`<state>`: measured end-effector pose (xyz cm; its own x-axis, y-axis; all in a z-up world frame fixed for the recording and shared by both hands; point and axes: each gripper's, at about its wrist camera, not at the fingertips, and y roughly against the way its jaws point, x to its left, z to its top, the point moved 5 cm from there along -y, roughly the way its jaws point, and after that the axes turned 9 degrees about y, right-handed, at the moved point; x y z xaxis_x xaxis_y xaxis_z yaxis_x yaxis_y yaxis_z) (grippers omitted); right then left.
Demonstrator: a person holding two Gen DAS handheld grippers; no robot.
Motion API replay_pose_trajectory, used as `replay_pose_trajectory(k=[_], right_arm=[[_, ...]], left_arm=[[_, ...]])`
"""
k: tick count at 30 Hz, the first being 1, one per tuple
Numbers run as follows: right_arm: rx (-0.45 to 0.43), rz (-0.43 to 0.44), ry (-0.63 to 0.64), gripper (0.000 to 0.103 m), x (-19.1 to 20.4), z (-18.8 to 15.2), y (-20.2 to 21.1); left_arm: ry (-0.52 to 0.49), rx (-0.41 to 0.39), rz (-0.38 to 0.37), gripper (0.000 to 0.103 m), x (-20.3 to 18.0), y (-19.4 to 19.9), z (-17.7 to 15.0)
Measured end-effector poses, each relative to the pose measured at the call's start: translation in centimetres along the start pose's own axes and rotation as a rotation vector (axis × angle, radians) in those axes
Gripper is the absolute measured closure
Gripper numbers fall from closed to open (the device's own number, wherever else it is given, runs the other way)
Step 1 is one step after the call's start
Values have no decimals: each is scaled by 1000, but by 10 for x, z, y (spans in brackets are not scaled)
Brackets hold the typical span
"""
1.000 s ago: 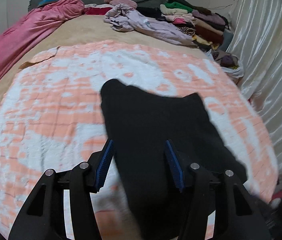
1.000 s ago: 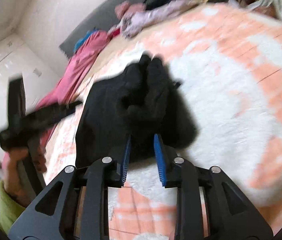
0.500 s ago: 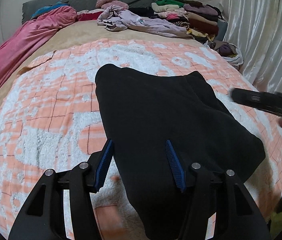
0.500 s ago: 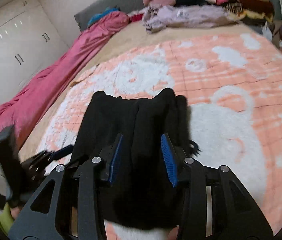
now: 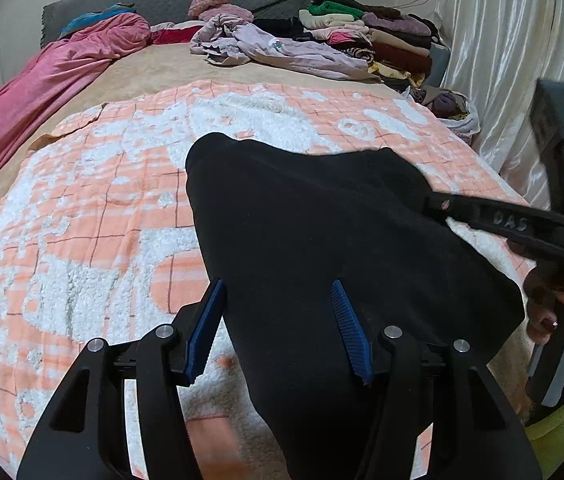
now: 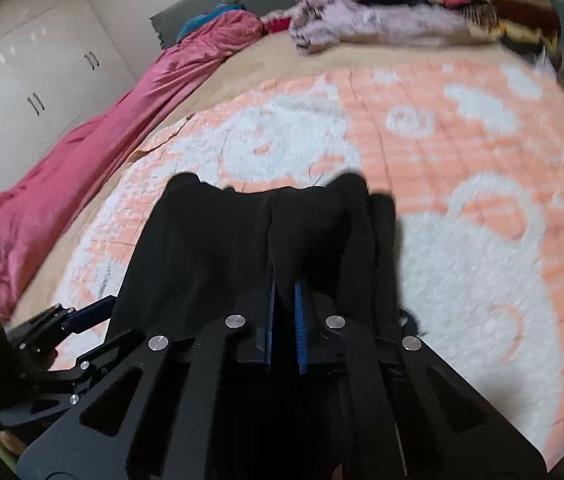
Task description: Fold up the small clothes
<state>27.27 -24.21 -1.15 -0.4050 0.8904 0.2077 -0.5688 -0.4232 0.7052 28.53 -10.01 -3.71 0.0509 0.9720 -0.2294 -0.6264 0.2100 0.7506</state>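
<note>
A: What is lying nearest?

B: The black garment (image 5: 322, 240) is lying on the orange-and-white blanket (image 5: 81, 220). The left gripper (image 5: 277, 328) is standing half open, the garment's near left part lying between its pads, pressed by neither. The right gripper (image 6: 284, 312), having just closed, is pinching a fold of it.

A: Any open room?

B: Bare blanket is spreading left and beyond. A pink cover (image 5: 41, 80) is lining the left edge; clothes stacks (image 5: 362, 36) are crowding the far right corner, with the curtain (image 5: 502, 40) running alongside.
</note>
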Motion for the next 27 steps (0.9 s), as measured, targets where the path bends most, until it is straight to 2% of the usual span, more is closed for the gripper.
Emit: replay_pose_trajectory(k=[4,8,11,13,16,20,26,27], right_arm=[[-26,-81,60,100,-4,8,13],[69,-159,77,100,-19,-9,-17],[79,-168,61,99,-26,-16,-30],[65,-158,58,96,-28,-14,-25],[23,-120,12,84,-33,-10,-7],[-24,-20,-40,84,-35,-13,25],[-16,102,-48,83,-19,-29,48],[-7,115,-53,79,-17,-32,48]], left_arm=[[2,1,-25,45,-5,2,1],[-4,13,-19,43,-12,-5,-1],[-16,6,-9,41,-16,-10,-1],[-7,8,-5,39,-16,-13,-1],[6,10,-5,39,-13,-13,0],[14,8,-9,39,-11,-13,-2],[33,8,-7,39,-11,-12,-3],[33,8,-6,39,-11,-11,-3]])
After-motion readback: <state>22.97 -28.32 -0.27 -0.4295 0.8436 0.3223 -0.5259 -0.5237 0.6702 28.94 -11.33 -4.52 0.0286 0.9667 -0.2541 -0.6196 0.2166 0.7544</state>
